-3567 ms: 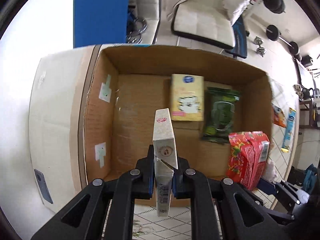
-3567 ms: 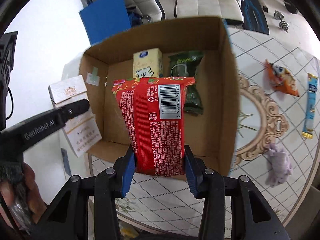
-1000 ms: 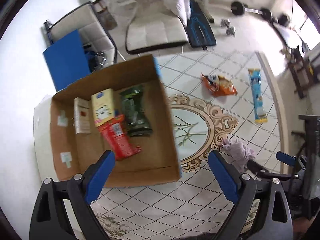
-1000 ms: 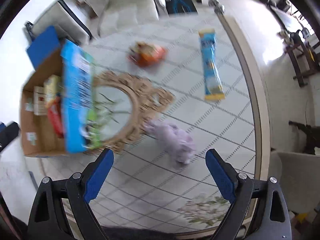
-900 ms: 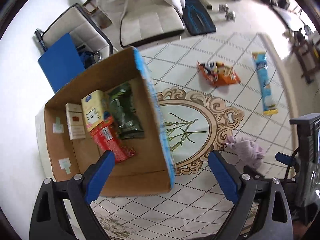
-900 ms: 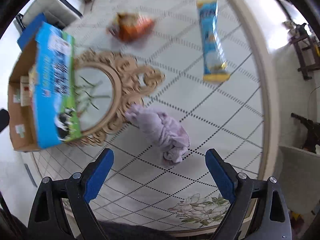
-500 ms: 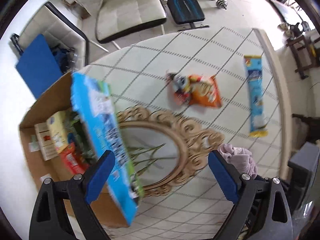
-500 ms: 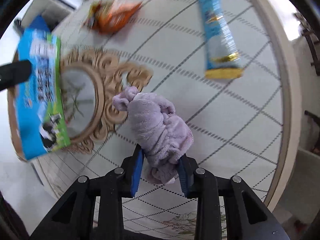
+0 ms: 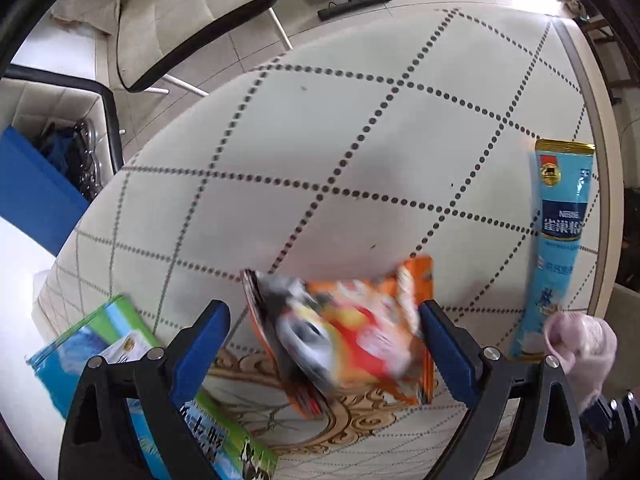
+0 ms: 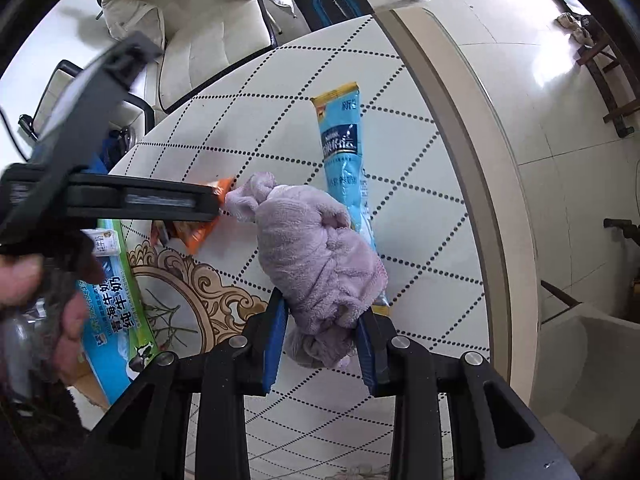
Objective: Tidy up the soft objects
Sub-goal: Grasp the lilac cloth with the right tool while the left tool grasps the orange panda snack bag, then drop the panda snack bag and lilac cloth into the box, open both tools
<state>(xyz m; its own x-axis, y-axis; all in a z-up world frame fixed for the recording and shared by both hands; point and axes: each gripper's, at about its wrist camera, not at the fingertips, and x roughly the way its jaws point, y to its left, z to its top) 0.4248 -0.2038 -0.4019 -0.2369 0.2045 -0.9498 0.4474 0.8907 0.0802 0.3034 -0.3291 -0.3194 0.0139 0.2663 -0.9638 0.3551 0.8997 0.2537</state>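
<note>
My left gripper [image 9: 324, 344] is open, its blue fingers on either side of an orange snack bag [image 9: 352, 336] that lies on the table; the bag is blurred. My right gripper [image 10: 322, 344] is shut on a purple soft cloth [image 10: 316, 256], held just above the table. The cloth's edge also shows at the right of the left wrist view [image 9: 580, 344]. The left gripper [image 10: 120, 200] reaches in from the left of the right wrist view over the orange bag [image 10: 200, 232].
A long blue sachet [image 9: 556, 236] lies near the table's right edge, partly under the cloth in the right wrist view [image 10: 344, 160]. The blue-green side of the cardboard box [image 9: 132, 376] stands at the left. A white chair [image 9: 180, 20] stands beyond the table.
Both grippers let go of their packets in the box and swung right. The right gripper shut on the purple cloth. The left gripper moved down around the orange bag.
</note>
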